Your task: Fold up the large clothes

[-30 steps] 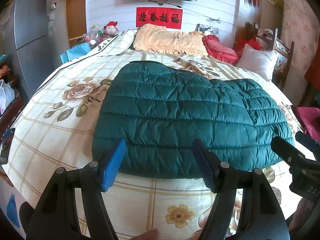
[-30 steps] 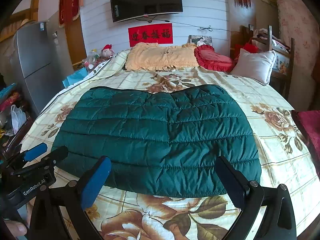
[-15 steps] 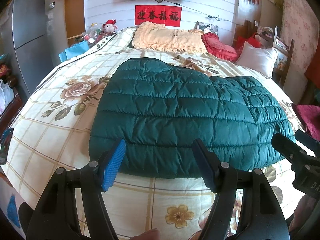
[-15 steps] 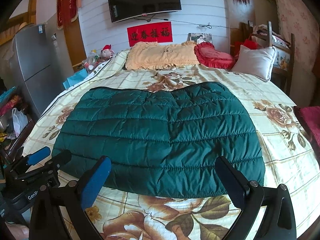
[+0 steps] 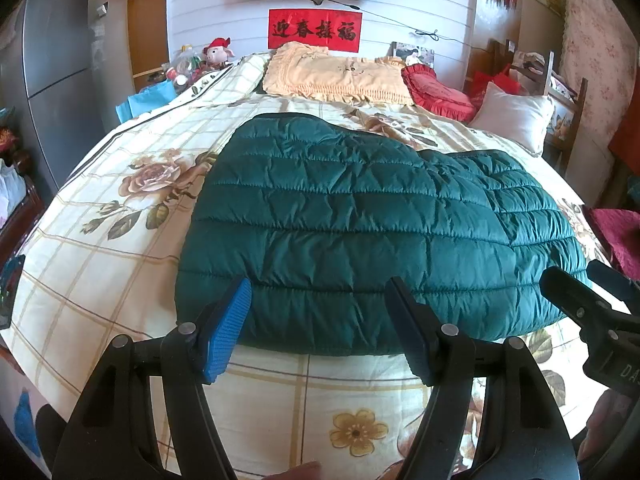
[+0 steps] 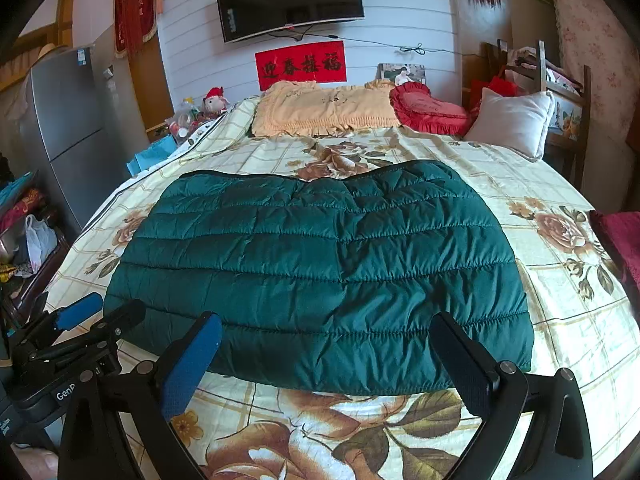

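Three pillows (image 6: 328, 110) beyond jacket (image 6: 320, 272); clutter (image 6: 28, 236) perhaps bedside.

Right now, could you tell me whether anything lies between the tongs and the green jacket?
Nothing visible does: both tongs, left and right, hang open just before the jacket's near hem, with only bare bedspread between.

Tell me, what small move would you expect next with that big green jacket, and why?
Probably both grippers ease forward and down to the near hem of the green quilted jacket. It lies spread flat on the bed, and the left gripper and right gripper are open, empty, just short of that hem.
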`<state>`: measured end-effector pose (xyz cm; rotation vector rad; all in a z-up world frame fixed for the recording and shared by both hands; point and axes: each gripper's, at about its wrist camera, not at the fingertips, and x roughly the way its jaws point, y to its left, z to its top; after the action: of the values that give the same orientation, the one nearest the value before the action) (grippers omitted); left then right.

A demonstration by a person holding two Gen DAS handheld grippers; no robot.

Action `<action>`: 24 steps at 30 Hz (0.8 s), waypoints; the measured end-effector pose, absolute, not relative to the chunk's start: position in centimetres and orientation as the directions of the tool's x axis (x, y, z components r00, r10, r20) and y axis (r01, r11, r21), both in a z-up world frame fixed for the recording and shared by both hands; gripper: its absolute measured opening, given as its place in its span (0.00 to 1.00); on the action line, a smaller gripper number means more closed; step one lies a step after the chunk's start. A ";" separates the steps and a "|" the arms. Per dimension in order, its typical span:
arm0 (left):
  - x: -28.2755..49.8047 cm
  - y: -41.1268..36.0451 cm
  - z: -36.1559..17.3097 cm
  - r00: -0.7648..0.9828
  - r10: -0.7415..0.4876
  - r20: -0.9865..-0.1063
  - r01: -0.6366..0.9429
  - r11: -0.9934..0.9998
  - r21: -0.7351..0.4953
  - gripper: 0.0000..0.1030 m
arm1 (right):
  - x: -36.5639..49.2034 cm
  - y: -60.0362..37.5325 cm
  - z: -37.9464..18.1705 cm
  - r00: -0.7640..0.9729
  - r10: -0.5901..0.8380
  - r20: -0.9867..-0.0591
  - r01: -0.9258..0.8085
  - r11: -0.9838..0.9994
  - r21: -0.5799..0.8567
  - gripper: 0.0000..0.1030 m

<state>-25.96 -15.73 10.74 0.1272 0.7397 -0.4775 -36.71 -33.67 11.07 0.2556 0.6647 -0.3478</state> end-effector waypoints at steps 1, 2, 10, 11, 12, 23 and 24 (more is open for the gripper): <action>-25.9 -15.7 10.7 0.637 -0.373 -0.674 0.461 0.886 -0.053 0.68 | -36.7 -33.7 11.0 0.733 -0.230 -0.641 0.393 0.911 0.122 1.00; -25.9 -15.7 10.7 0.637 -0.373 -0.675 0.462 0.885 -0.054 0.68 | -36.7 -33.7 10.9 0.733 -0.227 -0.642 0.393 0.911 0.126 1.00; -25.9 -15.6 10.7 0.637 -0.374 -0.674 0.462 0.885 -0.054 0.68 | -36.6 -33.6 10.7 0.733 -0.225 -0.642 0.391 0.912 0.127 1.00; -25.8 -15.6 10.7 0.635 -0.375 -0.675 0.462 0.885 -0.056 0.68 | -36.6 -33.6 10.7 0.733 -0.225 -0.642 0.391 0.912 0.127 1.00; -25.8 -15.5 10.7 0.636 -0.375 -0.675 0.462 0.885 -0.056 0.68 | -36.6 -33.6 10.7 0.732 -0.224 -0.643 0.390 0.912 0.126 1.00; -25.9 -15.7 10.5 0.634 -0.384 -0.671 0.467 0.882 -0.064 0.68 | -36.6 -33.6 10.8 0.732 -0.223 -0.644 0.390 0.912 0.127 1.00; -25.9 -15.7 10.4 0.636 -0.389 -0.667 0.470 0.880 -0.065 0.68 | -36.6 -33.6 10.7 0.732 -0.222 -0.644 0.389 0.912 0.127 1.00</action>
<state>-25.87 -15.73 10.42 0.1182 0.7325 -0.4918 -36.58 -33.64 10.74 0.2623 0.6706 -0.3408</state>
